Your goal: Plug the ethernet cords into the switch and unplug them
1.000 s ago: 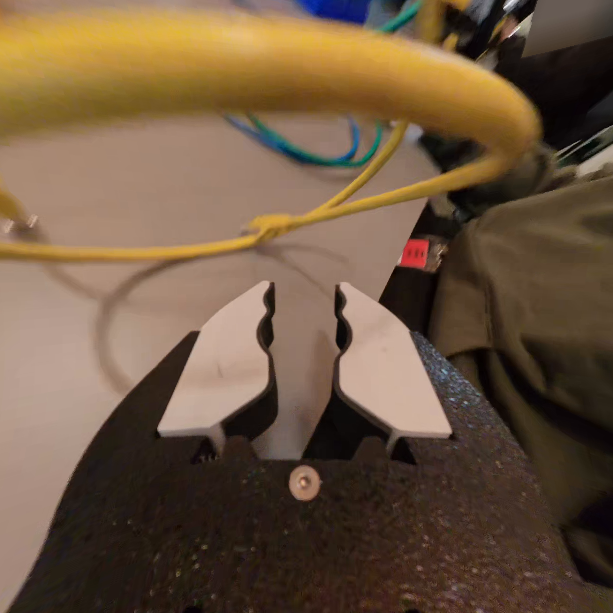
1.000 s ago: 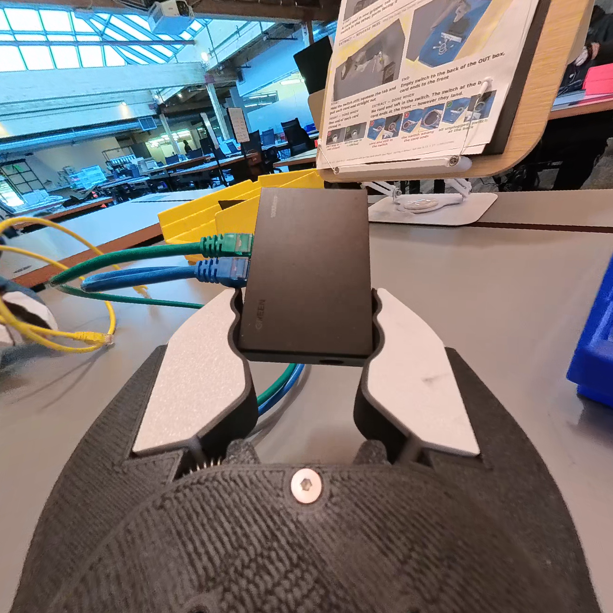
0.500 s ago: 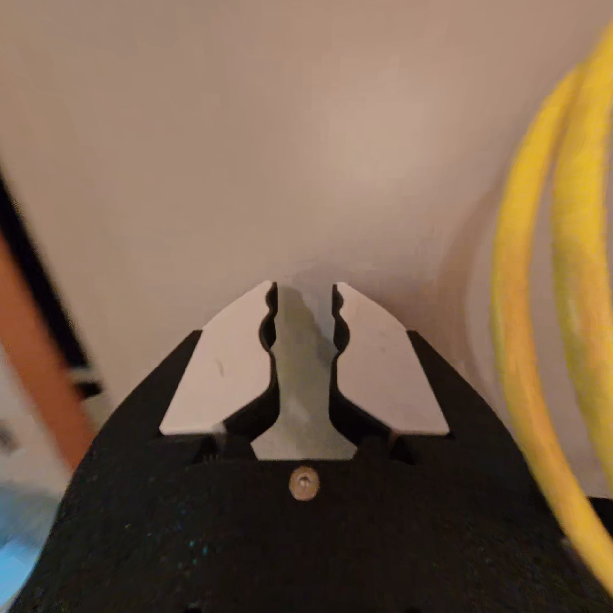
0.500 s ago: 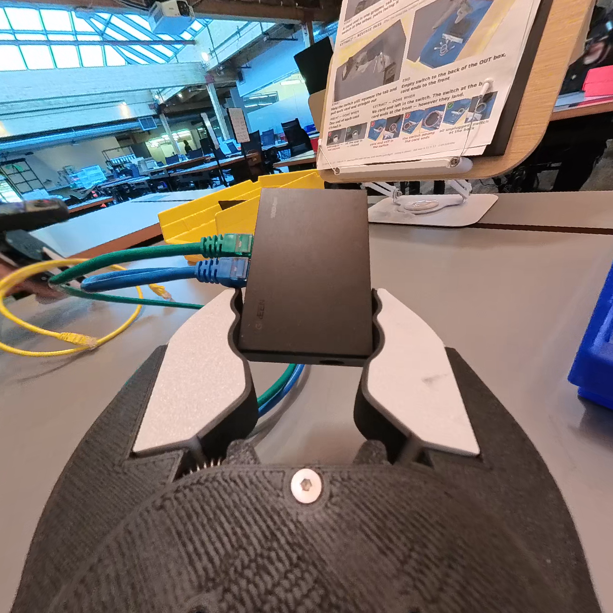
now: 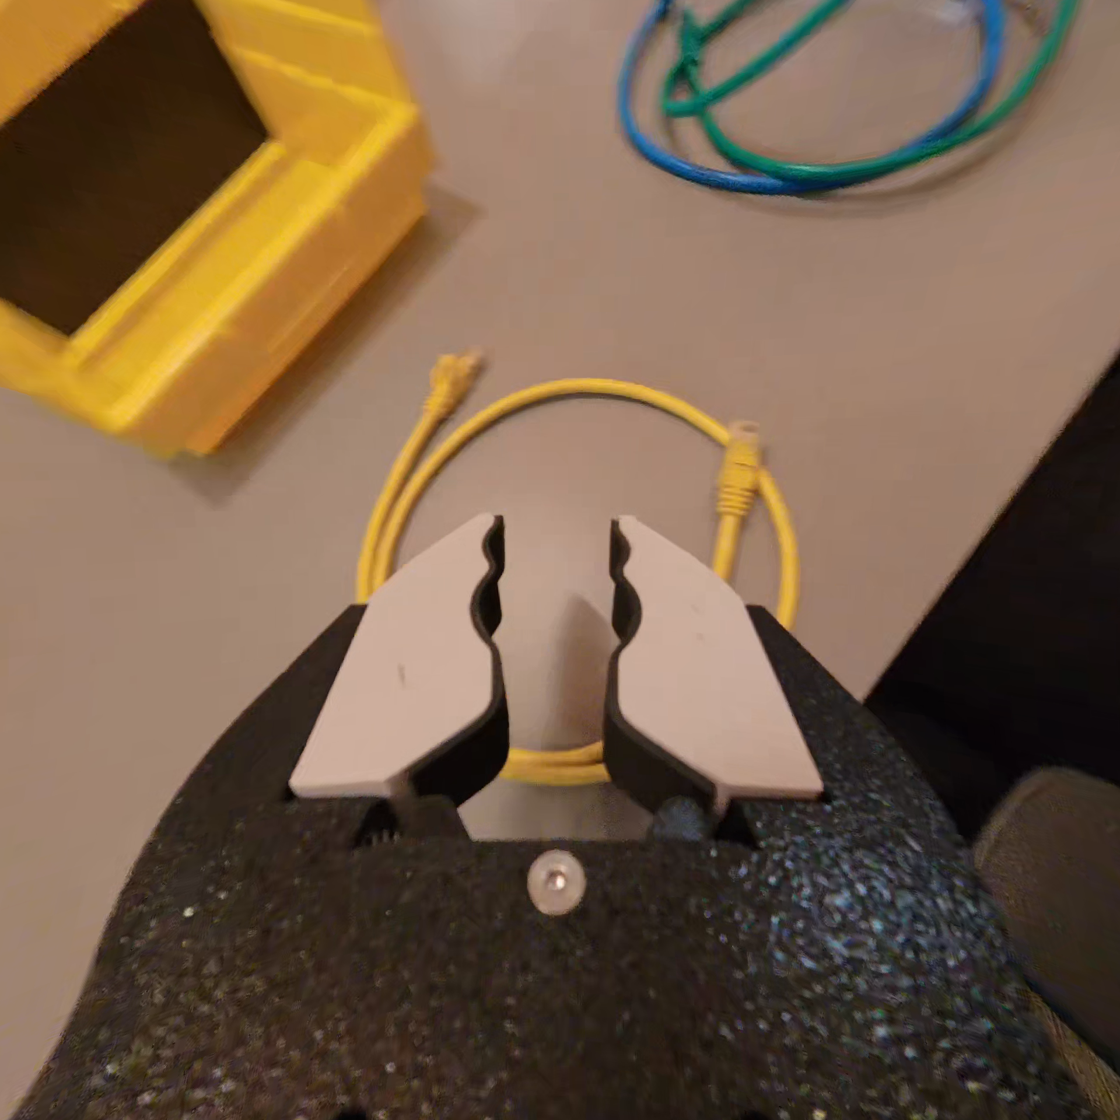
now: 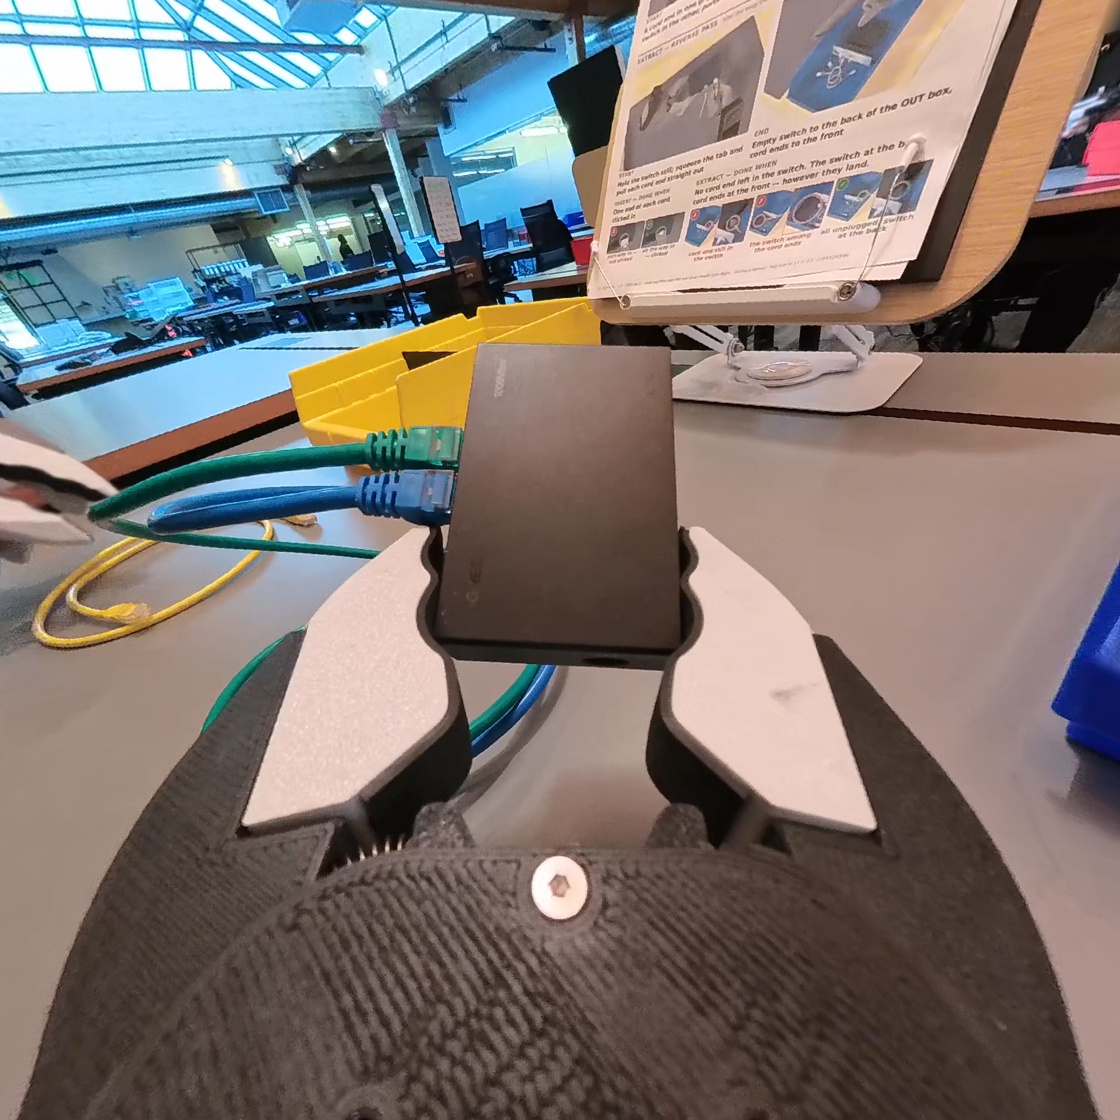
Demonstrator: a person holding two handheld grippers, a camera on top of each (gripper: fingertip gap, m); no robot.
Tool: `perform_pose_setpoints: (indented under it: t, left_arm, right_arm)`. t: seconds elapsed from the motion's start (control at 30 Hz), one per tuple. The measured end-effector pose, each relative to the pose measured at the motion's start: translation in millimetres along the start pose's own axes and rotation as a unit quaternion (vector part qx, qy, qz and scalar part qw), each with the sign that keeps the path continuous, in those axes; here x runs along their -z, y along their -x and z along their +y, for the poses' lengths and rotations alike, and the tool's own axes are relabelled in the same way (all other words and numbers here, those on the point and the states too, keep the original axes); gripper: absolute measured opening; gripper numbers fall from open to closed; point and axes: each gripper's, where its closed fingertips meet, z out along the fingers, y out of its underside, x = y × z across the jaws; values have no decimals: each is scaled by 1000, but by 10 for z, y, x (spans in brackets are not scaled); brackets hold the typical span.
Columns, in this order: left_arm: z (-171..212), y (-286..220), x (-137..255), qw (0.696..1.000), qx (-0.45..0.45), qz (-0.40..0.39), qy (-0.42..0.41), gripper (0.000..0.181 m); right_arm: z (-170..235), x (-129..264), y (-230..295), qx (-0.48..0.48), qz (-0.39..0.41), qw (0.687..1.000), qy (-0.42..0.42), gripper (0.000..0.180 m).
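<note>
My right gripper (image 6: 560, 539) is shut on a black switch (image 6: 563, 503) and holds it tilted above the grey table. A green cord (image 6: 418, 447) and a blue cord (image 6: 406, 494) are plugged into its left side. A yellow cord (image 5: 576, 388) lies coiled loose on the table, with one plug (image 5: 740, 470) to the right of my left gripper's fingertips and the other plug (image 5: 451, 379) at the upper left. My left gripper (image 5: 554, 527) is open and empty, hovering over that coil. The yellow cord also shows at the left in the right wrist view (image 6: 145, 612).
A yellow bin (image 5: 200, 291) stands at the upper left of the yellow coil. Green and blue cord loops (image 5: 818, 163) lie farther back. A blue bin (image 6: 1091, 697) is at the right. An instruction sheet on a stand (image 6: 782, 151) stands behind the switch. The table edge (image 5: 994, 533) runs close on the right.
My left gripper has swung round from a close, blurred view of the yellow cord and now looks down on the coil lying on the table. The right gripper and switch have held still.
</note>
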Motion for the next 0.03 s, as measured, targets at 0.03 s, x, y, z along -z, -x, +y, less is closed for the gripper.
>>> perform_pose_setpoints:
  t: [0.03]
  left_arm:
    - [11,-96,-49,1000,-9,23,6,33]
  right_arm:
    - [-1,0,-1,0,1,1000,0,73]
